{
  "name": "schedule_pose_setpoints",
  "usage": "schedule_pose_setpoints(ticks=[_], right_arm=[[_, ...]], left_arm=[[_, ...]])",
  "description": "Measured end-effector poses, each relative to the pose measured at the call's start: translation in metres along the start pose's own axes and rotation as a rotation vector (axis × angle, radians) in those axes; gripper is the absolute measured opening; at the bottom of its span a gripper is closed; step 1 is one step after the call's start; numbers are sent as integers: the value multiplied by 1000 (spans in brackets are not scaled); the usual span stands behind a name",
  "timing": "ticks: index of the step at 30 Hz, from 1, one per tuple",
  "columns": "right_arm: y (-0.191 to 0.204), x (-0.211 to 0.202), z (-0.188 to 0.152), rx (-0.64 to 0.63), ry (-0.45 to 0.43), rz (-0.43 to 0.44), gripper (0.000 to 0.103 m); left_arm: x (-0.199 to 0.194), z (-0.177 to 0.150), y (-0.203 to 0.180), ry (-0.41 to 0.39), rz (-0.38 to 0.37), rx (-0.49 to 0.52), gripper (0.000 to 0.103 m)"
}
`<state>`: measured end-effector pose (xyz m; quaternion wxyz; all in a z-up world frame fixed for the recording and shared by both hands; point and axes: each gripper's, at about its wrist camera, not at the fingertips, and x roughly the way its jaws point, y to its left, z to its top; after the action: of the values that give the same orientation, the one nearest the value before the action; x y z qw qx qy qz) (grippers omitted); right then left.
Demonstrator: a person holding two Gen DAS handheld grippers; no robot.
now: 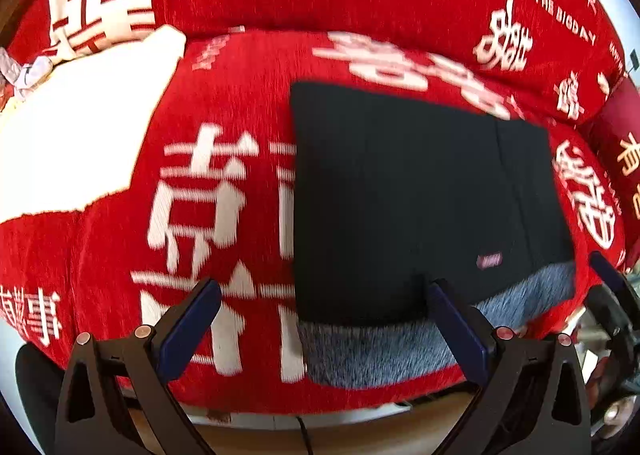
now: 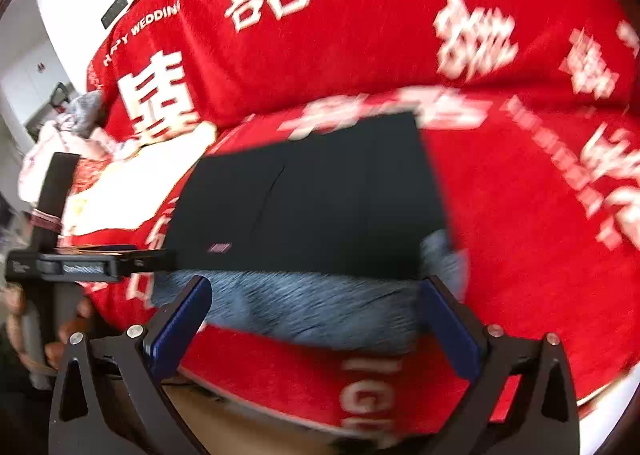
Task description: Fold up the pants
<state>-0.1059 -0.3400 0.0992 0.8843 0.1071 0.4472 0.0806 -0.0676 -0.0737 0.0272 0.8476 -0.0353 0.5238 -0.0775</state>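
Both your views are smeared with motion blur, so the white lettering on the red cover is mostly unreadable, and the small label on the black pants is way too blurry to read. From your right wrist the grey lining under the pants is just streaks. Your right gripper is cut off by the frame edge in the left view, only a dark sliver shows. The pile of stuff at far left is too mushy to identify
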Motion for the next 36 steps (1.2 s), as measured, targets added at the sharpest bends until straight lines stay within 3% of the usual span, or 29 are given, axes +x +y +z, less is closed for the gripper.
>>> schedule_pose_setpoints(ticks=[2, 5, 8, 16, 19, 26, 31, 32, 36], right_arm=[[-21, 4, 10, 30, 26, -50, 103], [-53, 32, 18, 116, 118, 2, 103], [-72, 66, 22, 161, 200, 29, 103], [-57, 109, 29, 150, 244, 193, 103], [-42, 124, 32, 89, 235, 144, 103], [-43, 131, 34, 88, 238, 152, 103], [-40, 128, 36, 110, 249, 102, 103], [-38, 127, 36, 113, 252, 90, 103], [-21, 119, 39, 61, 235, 38, 96]], left_arm=[[8, 10, 3, 30, -27, -16, 103], [29, 20, 5, 97, -92, -45, 103], [38, 25, 3, 113, -137, -62, 103], [62, 37, -14, 132, -190, -25, 103], [70, 42, -12, 134, -202, -42, 103], [71, 40, -14, 69, -223, -1, 103], [72, 41, -19, 50, -199, 5, 103], [70, 41, -19, 51, -200, 12, 101], [57, 38, -24, 20, -184, 56, 78]])
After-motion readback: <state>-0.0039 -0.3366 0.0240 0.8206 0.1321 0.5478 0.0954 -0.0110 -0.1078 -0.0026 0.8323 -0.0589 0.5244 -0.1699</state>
